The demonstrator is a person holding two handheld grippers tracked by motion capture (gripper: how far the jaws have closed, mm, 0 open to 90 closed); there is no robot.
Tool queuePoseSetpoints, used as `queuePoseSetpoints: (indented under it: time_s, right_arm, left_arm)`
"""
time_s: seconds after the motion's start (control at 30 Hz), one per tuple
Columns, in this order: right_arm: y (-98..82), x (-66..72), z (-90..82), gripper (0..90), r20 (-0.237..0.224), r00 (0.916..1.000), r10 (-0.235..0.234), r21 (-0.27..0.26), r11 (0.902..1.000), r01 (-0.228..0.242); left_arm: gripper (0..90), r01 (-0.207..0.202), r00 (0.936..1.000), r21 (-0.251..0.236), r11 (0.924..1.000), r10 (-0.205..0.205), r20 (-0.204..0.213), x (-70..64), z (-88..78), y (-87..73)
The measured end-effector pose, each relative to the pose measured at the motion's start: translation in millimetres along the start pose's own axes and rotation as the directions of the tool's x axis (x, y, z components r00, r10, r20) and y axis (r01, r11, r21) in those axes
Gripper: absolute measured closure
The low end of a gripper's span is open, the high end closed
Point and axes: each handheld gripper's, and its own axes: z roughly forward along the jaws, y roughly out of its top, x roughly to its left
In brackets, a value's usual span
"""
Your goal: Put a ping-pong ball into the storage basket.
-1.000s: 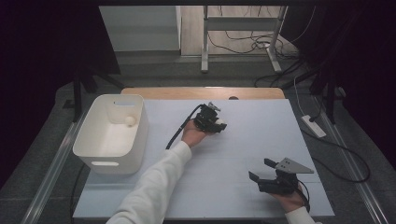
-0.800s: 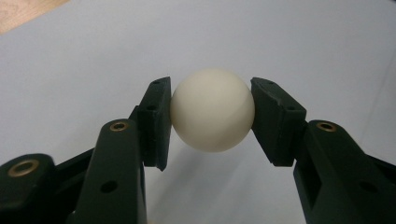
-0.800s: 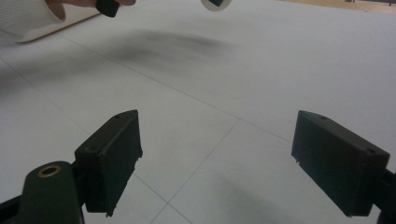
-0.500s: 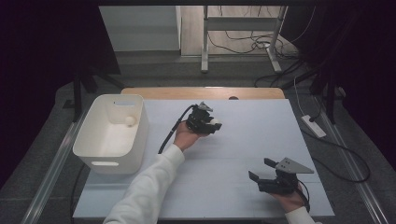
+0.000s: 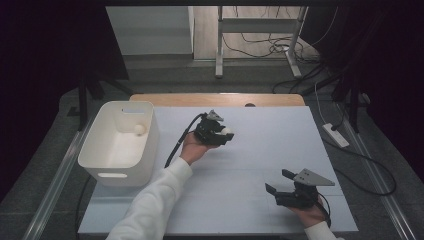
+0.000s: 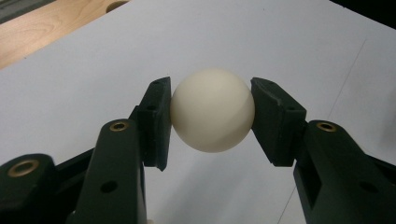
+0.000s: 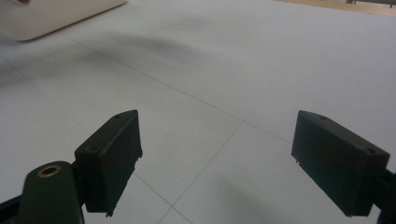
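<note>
The right gripper (image 5: 281,186) sits nearest, low over the near right part of the white table (image 5: 260,150). Its jaws stand wide apart with nothing between them; the right gripper view shows bare table surface in the gap.

Farther in, at the table's middle, the left gripper (image 5: 227,134) is held above the surface by a hand (image 5: 192,148) in a white sleeve (image 5: 150,205). Its jaws are clenched on a cream ball (image 6: 212,110), one pad pressing each side, and the ball is clear of the table.

To the left, at the table's edge, stands a white bin (image 5: 102,155). A second ball (image 5: 139,129) lies inside it, near its far right corner.
</note>
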Motion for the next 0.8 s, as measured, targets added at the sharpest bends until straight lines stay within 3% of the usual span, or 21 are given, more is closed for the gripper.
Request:
queuePoseSetpoints:
  time_s: [0.8]
  right_arm:
    - [-0.1,0.4,0.6,15.7,0.001,1.0000,-0.002,0.004,1.0000,0.002]
  left_arm:
    - [51.1,0.001,0.9999,-0.036,0.9993,0.000,0.014,-3.0,-16.4,-10.2]
